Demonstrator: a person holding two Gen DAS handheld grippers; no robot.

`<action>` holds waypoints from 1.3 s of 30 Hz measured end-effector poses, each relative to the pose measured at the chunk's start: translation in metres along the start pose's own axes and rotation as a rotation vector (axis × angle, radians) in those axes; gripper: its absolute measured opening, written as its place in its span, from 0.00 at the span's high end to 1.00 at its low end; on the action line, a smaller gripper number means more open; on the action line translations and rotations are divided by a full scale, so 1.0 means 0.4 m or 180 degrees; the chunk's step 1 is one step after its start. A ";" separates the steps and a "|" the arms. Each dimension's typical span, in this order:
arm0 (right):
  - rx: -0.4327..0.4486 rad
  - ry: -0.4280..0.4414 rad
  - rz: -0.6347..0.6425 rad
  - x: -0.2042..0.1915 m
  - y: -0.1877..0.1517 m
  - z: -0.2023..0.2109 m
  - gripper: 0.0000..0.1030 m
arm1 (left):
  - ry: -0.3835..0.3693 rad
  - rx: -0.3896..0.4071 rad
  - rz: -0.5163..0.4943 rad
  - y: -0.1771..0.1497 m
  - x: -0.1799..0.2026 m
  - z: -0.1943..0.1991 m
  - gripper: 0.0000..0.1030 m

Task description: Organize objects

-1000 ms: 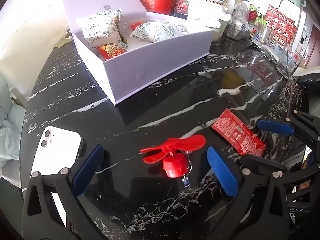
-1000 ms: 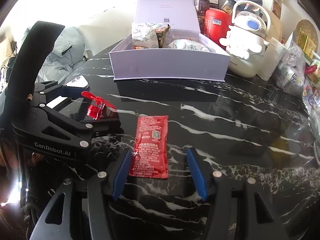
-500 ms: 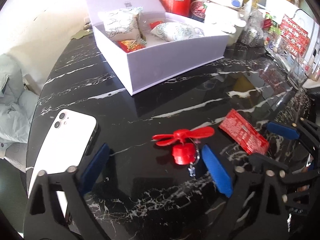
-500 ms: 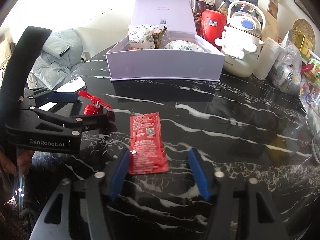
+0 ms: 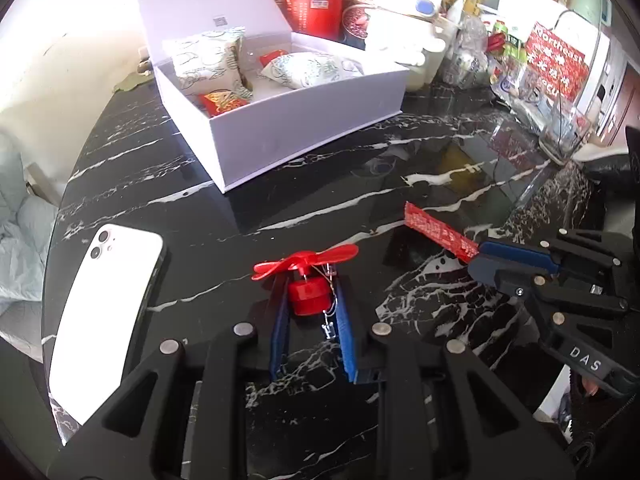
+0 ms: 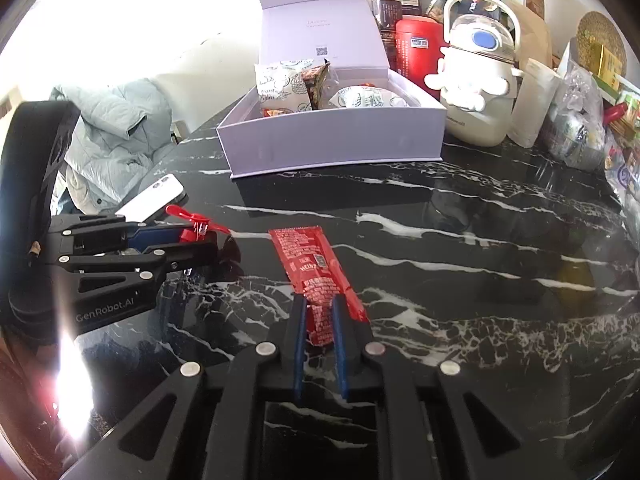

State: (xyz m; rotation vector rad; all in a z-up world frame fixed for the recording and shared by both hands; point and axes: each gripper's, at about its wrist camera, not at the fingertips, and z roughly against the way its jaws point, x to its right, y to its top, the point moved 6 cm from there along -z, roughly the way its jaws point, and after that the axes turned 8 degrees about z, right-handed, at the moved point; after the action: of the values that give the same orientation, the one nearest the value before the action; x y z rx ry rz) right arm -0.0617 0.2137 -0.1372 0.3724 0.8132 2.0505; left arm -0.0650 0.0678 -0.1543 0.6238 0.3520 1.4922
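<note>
The left gripper has just closed on the fan, the right gripper on the sachet. Both grips look ready for lifting to the box ahead.

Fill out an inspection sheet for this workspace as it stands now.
Surface: black marble table, glossy.
Job's things: red mini fan; ketchup sachet; open lavender box holding snack packets.
Clutter: white phone; white bottle, red canister, jars and bags behind.
Grippers: left gripper shut on the fan; right gripper shut on the sachet; both jaws have just been closing.
Cables: nothing seen.
Surroundings: pale jacket beside the table.
</note>
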 end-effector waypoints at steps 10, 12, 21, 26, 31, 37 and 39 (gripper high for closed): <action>0.0028 0.0035 0.0038 -0.010 0.015 0.013 0.91 | -0.0061 0.0094 0.0044 0.015 -0.012 0.035 0.79; 0.0008 0.0046 0.0049 -0.013 0.012 0.010 0.91 | -0.0071 0.0076 0.0025 0.014 -0.011 0.031 0.79; -0.0019 -0.0193 0.0416 -0.008 0.028 -0.010 0.42 | -0.0082 0.0018 0.0001 0.004 -0.011 0.024 0.79; -0.0294 -0.0059 0.0436 -0.008 0.024 -0.066 0.42 | -0.0121 -0.0019 0.0004 0.001 -0.008 0.016 0.79; -0.0237 -0.0095 0.0372 0.000 0.026 -0.065 0.72 | -0.0112 -0.0036 -0.0008 -0.001 -0.012 0.012 0.79; -0.0249 0.0162 0.0122 0.008 0.042 -0.055 0.88 | -0.0226 -0.0027 0.0008 0.015 -0.007 0.017 0.79; -0.0229 0.0208 0.0101 0.004 0.051 -0.047 0.92 | -0.0260 0.0009 -0.0024 0.026 -0.002 0.028 0.79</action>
State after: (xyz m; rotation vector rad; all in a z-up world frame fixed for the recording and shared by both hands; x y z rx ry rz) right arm -0.0854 0.1991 -0.1375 0.2811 0.7745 2.1247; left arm -0.0671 0.0649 -0.1393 0.6828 0.2932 1.4548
